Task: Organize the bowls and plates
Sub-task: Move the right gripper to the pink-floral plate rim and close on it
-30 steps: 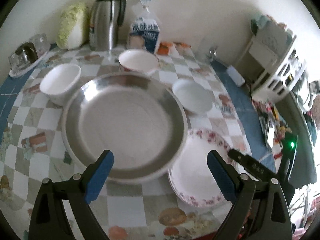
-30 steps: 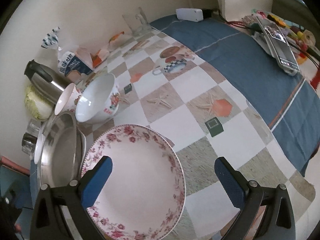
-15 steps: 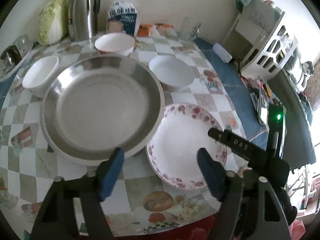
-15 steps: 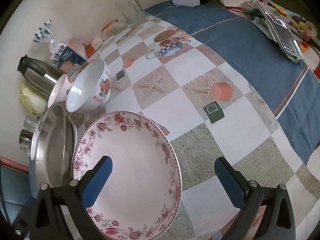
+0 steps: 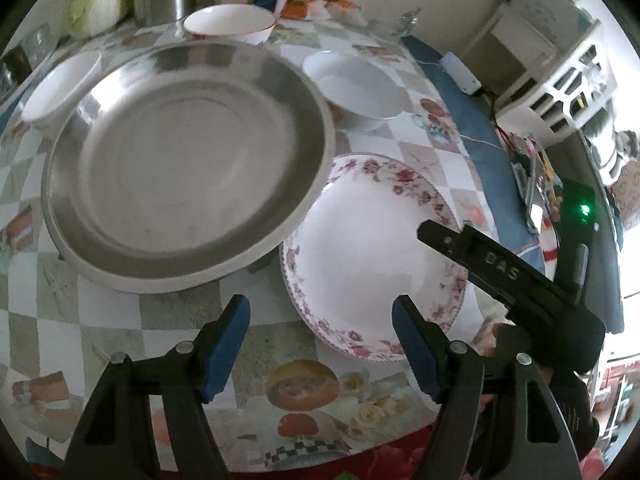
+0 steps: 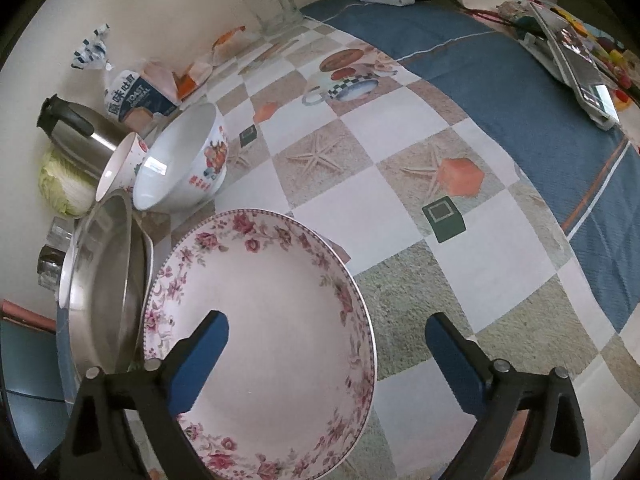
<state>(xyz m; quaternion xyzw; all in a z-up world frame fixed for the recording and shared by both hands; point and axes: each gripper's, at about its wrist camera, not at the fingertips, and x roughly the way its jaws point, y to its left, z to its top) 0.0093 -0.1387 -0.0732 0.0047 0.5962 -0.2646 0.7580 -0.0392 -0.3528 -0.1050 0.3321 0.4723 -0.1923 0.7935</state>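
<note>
Left wrist view is showing the worktop (image 5: 112,312) under a checked cloth, with the dishes spread out, nothing stacked yet by the look of it. Steel pan (image 5: 184,156) is sitting biggest, left of centre, its rim overlapping the floral plate (image 5: 372,256), which is lying just beside it on the right. Three bowls are sitting behind: white bowl (image 5: 352,84) right of the pan, red-rimmed bowl (image 5: 230,24) at the back, small white bowl (image 5: 60,88) on the left, half behind the pan rim.

Left hand-held gripper (image 5: 320,344) is hanging open and empty above the plate's near-left rim, pads touching nothing. Right hand-held gripper (image 6: 326,364) is closing, pads wide either side of the plate's right rim, left finger over the plate's well and no contact visible; likely both are lining up on the plate as the next thing to move.

Hard to make out: whether the pan rim is resting on the plate or only overhanging it. Kettle (image 6: 76,132), cabbage (image 6: 64,184) and bread bag (image 6: 136,96) are being cut off at the top of the left view. The plate's near edge is being hidden by the right gripper's fingers in the right wrist view. Red-rimmed bowl is mostly hidden there behind the white bowl.
</note>
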